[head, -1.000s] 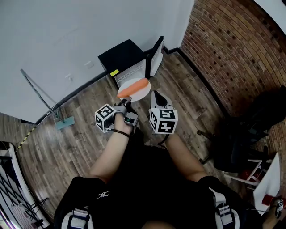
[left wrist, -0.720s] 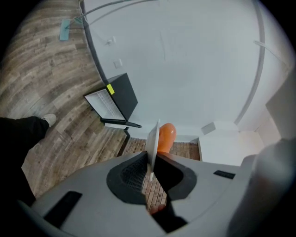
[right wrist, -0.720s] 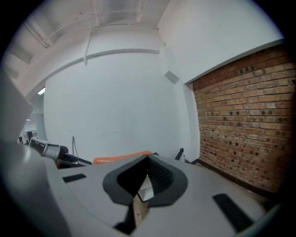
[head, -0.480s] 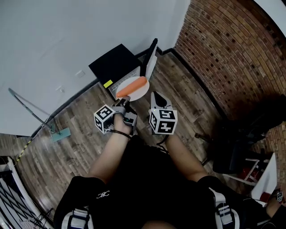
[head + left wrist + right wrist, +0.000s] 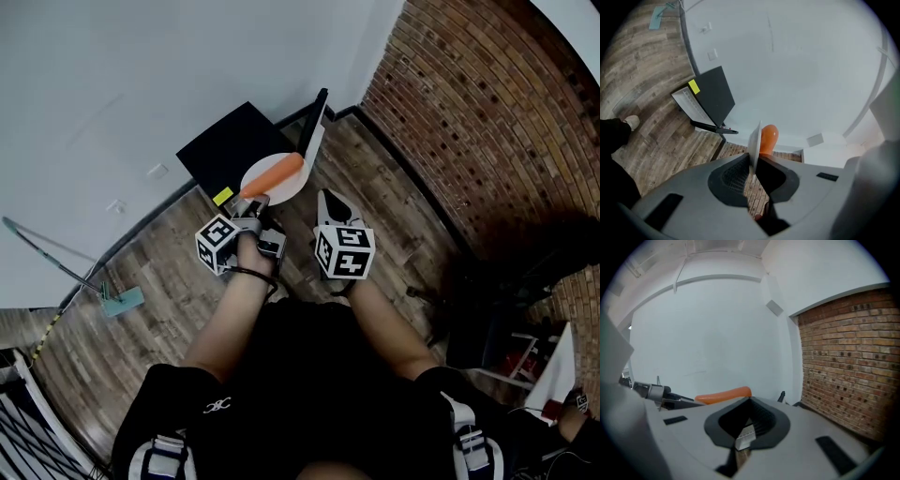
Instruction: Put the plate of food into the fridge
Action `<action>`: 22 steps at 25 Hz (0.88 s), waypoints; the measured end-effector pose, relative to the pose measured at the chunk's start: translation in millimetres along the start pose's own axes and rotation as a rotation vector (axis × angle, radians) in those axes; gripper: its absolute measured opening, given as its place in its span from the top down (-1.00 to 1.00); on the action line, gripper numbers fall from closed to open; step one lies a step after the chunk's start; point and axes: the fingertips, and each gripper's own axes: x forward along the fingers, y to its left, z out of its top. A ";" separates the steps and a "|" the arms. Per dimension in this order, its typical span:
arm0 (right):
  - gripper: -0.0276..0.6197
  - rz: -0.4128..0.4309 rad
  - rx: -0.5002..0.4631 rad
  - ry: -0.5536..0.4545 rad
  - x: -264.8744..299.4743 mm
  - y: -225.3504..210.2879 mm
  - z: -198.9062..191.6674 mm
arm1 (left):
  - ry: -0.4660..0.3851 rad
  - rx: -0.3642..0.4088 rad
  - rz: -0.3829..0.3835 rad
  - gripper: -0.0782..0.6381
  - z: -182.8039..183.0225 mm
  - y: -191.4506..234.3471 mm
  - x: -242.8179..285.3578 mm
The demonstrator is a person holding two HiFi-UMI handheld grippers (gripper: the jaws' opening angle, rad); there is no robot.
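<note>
A white plate (image 5: 281, 184) carrying an orange carrot (image 5: 274, 173) hangs level just in front of a small black fridge (image 5: 230, 141), whose door (image 5: 314, 120) stands open to the right. My left gripper (image 5: 253, 201) is shut on the plate's near rim. In the left gripper view the plate (image 5: 754, 138) shows edge-on between the jaws, the carrot (image 5: 768, 138) to its right and the fridge (image 5: 710, 93) below left. My right gripper (image 5: 328, 201) hovers beside the plate, shut and holding nothing. The right gripper view shows the carrot (image 5: 724, 395) beyond its closed jaws.
A brick wall (image 5: 469, 103) runs along the right and a white wall (image 5: 112, 75) behind the fridge. A long-handled mop (image 5: 112, 302) lies on the wooden floor at the left. A dark chair (image 5: 497, 319) stands at the right.
Both grippers and the plate have come closer to the fridge, and the plate now overlaps its open front. The grips are unchanged.
</note>
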 end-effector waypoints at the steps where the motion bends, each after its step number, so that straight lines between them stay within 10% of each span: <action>1: 0.87 0.001 -0.002 0.010 4.7 0.3 -1.4 | 0.002 -0.002 0.002 0.67 2.0 0.7 3.7; 22: 0.87 0.254 -0.050 0.149 109.2 -7.8 -15.0 | -0.149 -0.043 0.082 0.67 24.7 61.2 50.9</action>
